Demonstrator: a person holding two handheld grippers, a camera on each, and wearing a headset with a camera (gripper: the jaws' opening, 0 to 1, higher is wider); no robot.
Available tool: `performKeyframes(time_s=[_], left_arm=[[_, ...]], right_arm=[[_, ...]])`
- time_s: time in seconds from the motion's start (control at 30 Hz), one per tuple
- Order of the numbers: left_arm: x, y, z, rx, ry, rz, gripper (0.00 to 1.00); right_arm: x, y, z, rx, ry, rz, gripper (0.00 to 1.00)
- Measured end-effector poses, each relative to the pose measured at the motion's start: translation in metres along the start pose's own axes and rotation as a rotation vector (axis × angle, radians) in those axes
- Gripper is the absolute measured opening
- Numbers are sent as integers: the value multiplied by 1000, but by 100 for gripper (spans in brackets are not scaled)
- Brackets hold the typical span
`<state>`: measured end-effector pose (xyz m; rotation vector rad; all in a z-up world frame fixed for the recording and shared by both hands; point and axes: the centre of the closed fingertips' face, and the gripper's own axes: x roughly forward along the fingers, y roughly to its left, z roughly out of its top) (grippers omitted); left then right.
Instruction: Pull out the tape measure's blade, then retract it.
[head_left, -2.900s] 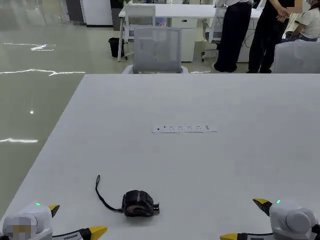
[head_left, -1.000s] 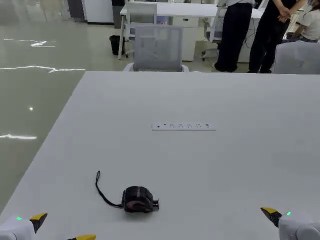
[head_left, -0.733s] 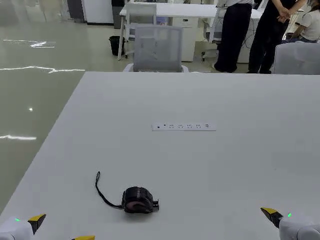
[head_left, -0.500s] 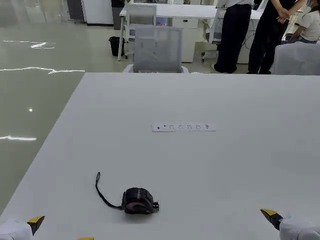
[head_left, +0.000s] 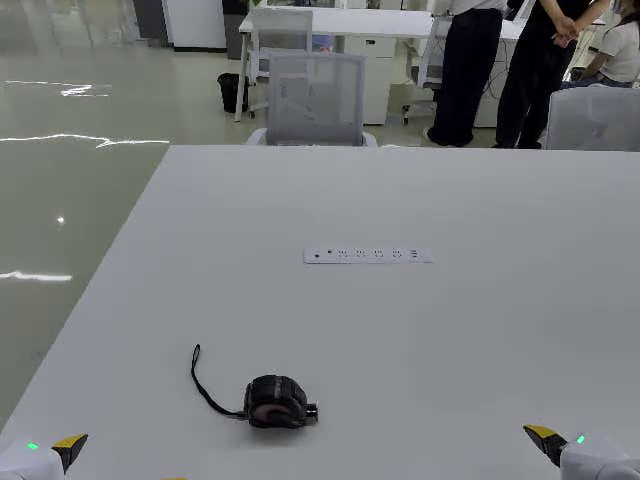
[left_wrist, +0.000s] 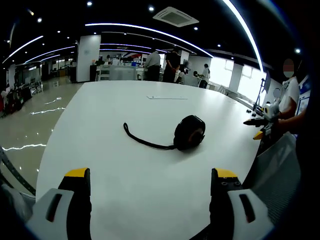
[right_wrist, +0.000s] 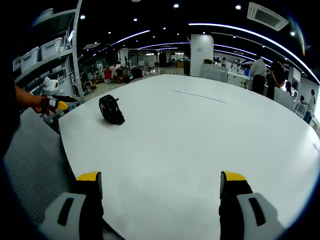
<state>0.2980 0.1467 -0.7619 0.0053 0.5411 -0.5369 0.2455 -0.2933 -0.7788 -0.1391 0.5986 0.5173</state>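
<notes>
Tape measure (head_left: 277, 402) lies on its side on the white table (head_left: 420, 190), close to the person's edge and left of middle, with nothing touching it

The table takes up most of the head view and runs away from the person to a far edge. Glossy floor (head_left: 70, 200) lies off its left side, catching streaks of light. Two people (head_left: 470, 70) in dark trousers stand beyond the far right corner, by a white desk (head_left: 340, 20). A grey mesh chair (head_left: 316, 100) is pushed up to the far edge, and a second chair (head_left: 592, 115) stands further right.

The left gripper (left_wrist: 151, 173) is held low at the near left corner of the table. Its yellow-tipped jaws are spread wide, with only bare tabletop between them. In the left gripper view the tape measure sits ahead of those jaws and well apart from them. The right gripper (right_wrist: 162, 176) is at the near right corner. Its jaws are likewise parted wide and hold nothing. In the right gripper view the tape measure is far off to the left.

A white power strip (head_left: 368, 256) lies flat across the middle of the table, well beyond the tape measure. A black strap (head_left: 205, 385) trails from the case's left end and curves away toward the far side. A small hook (head_left: 312, 410) shows at the case's right end
</notes>
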Motion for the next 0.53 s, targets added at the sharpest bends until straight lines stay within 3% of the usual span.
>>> performKeyframes(time_s=[0.53], left_arm=[[1,1,2,-6,-6,-3,99]], right_arm=[[1,2,-3,9,1,-2,100]])
